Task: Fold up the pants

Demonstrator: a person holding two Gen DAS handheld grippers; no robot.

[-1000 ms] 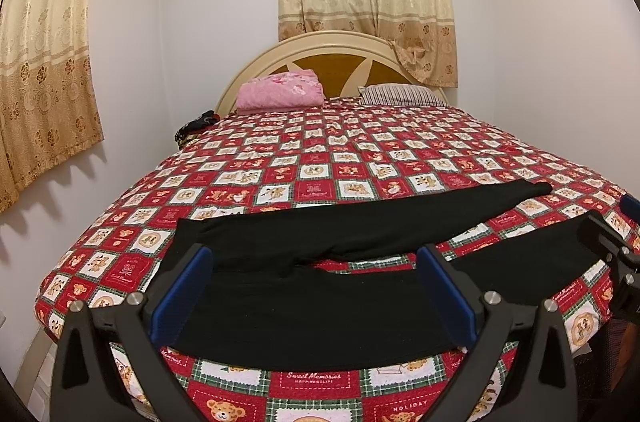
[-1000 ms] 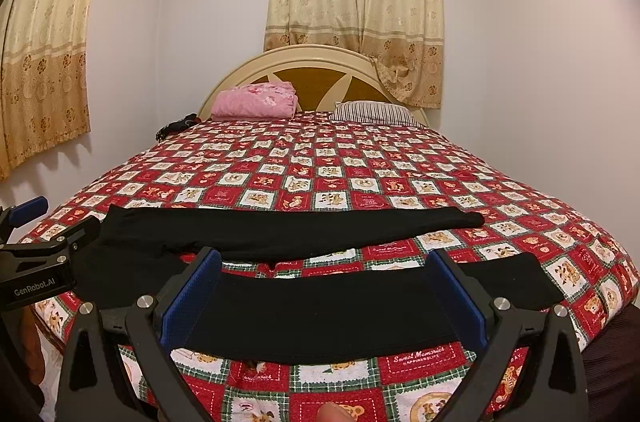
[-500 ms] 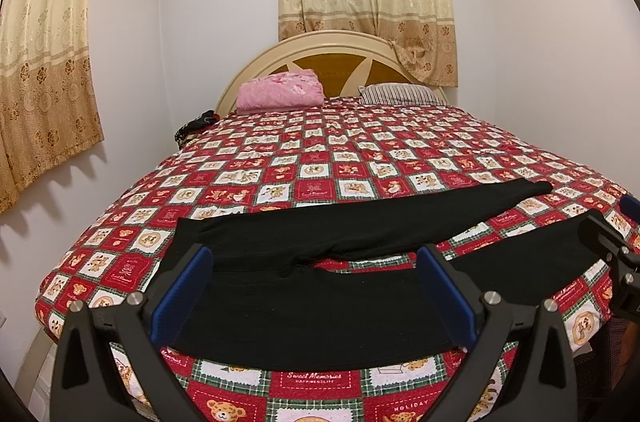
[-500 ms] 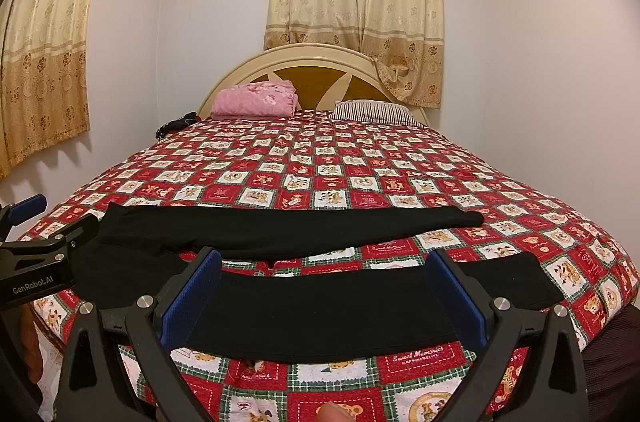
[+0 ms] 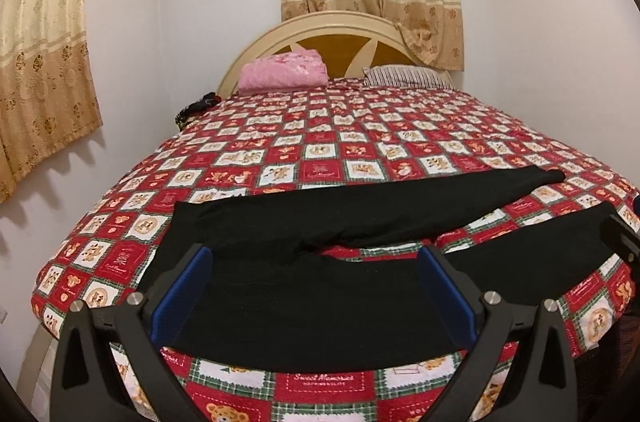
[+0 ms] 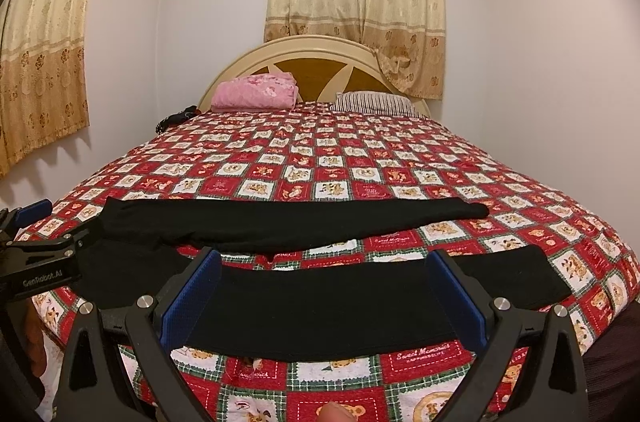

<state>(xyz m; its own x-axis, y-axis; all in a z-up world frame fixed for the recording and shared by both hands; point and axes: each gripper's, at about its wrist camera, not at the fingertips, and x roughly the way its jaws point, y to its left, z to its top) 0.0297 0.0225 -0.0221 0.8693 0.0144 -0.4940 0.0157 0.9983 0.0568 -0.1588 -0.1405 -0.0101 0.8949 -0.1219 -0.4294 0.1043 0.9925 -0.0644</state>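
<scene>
Black pants [image 5: 320, 302] lie flat across the near end of the bed, waist at the left, both legs spread out to the right with a strip of quilt between them; they also show in the right wrist view [image 6: 320, 302]. My left gripper [image 5: 316, 286] is open and empty, hovering over the waist and near leg. My right gripper [image 6: 324, 290] is open and empty, hovering over the near leg. The left gripper also shows at the left edge of the right wrist view [image 6: 36, 254].
The bed has a red patchwork bear quilt [image 5: 320, 150]. A pink folded blanket [image 5: 284, 70] and a striped pillow [image 5: 404, 76] lie by the headboard. A dark item [image 5: 196, 108] sits at the far left edge. Walls and curtains surround the bed.
</scene>
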